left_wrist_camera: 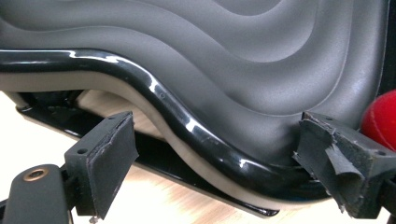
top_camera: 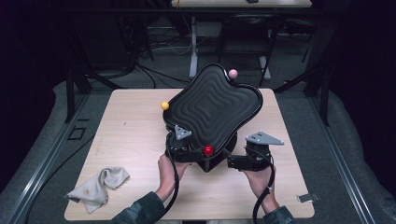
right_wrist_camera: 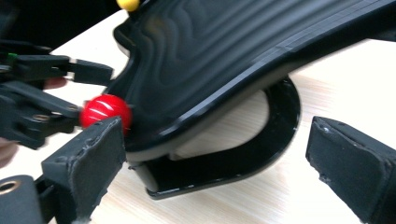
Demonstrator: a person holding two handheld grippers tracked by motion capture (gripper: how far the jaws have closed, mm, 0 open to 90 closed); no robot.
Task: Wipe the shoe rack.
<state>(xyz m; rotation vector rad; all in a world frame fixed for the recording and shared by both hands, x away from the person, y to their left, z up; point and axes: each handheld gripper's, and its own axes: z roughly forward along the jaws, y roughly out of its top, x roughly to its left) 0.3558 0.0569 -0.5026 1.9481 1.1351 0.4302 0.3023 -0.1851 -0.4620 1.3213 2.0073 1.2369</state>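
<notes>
Evidently the step in hand was the approach to the black rippled tray [top_camera: 212,106], which sat tilted on its dark base [top_camera: 210,161] at the middle of the wooden table [top_camera: 135,135], its far edge raised and its near edge low. 3 small balls stood at its rim: a red ball [top_camera: 208,150] at the near edge, a yellow ball [top_camera: 165,106] at the left and a pink ball [top_camera: 232,73] at the far corner.

The left gripper [top_camera: 180,144] hovered at the near rim, jaws spread wide on either side of the glossy black edge [left_wrist_camera: 187,126], gripping nothing. The right gripper [top_camera: 240,161] sat just right of the base, turned toward the tray, also gaping wide and empty, with the red ball just beyond 1 jaw in the right gripper view.

A crumpled cloth [top_camera: 100,185] lay well apart at the near left corner of the table.

Likely next, each gripper needed to ease forward until the rim lay between its pads, then close; the tilt and slick edge called for a square, firm bite.
</notes>
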